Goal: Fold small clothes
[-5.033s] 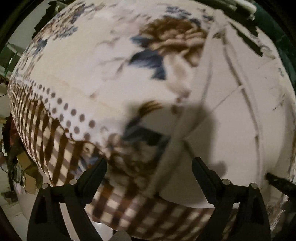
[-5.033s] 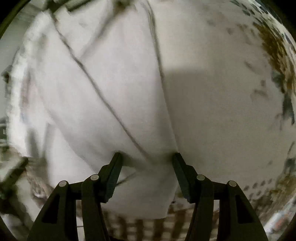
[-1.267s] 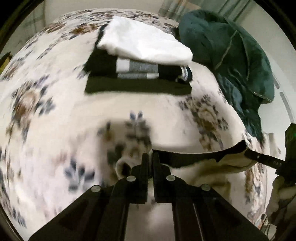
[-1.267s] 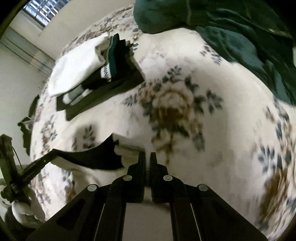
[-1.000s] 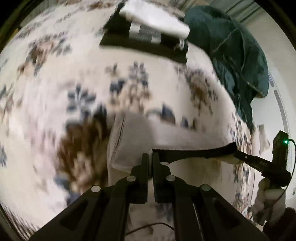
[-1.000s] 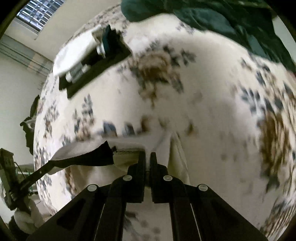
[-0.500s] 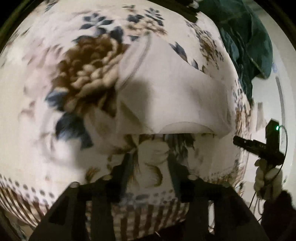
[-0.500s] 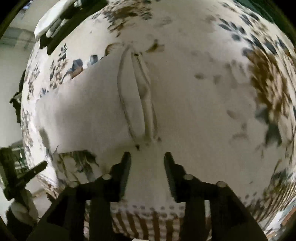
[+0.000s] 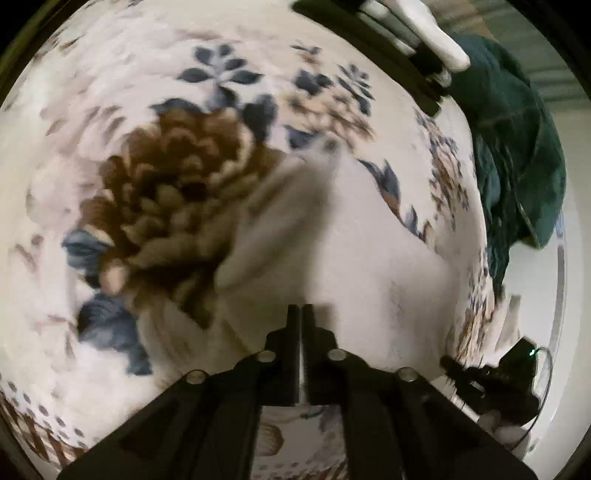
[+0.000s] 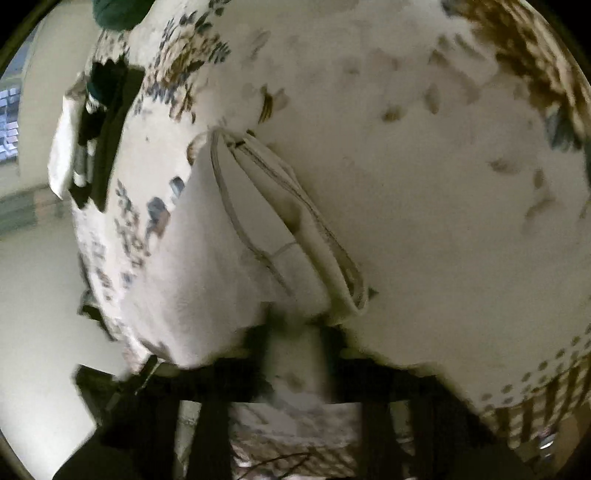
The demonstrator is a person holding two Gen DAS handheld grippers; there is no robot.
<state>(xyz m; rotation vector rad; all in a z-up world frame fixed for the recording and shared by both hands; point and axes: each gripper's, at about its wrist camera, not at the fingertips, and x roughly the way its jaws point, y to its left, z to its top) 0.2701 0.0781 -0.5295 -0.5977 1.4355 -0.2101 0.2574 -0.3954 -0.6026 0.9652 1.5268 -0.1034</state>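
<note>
A small white garment (image 9: 343,240) lies folded over on the floral blanket (image 9: 92,92); it also shows in the right wrist view (image 10: 229,266), its seamed edge running diagonally. My left gripper (image 9: 301,314) is shut at the garment's near edge, and the white cloth shows between its fingers. My right gripper (image 10: 295,339) is blurred and stands open at the garment's near edge, empty. It also shows at the lower right of the left wrist view (image 9: 491,380).
A stack of folded clothes (image 9: 406,33), white on top of dark ones, sits at the far side of the blanket; it also shows in the right wrist view (image 10: 92,129). A dark green jacket (image 9: 517,147) lies heaped beside it. The blanket's checked border (image 10: 546,398) is close by.
Both grippers laid the garment down folded and opened half a second ago. Now the left one has shut again on the near edge. The right one has swung round and stays open.
</note>
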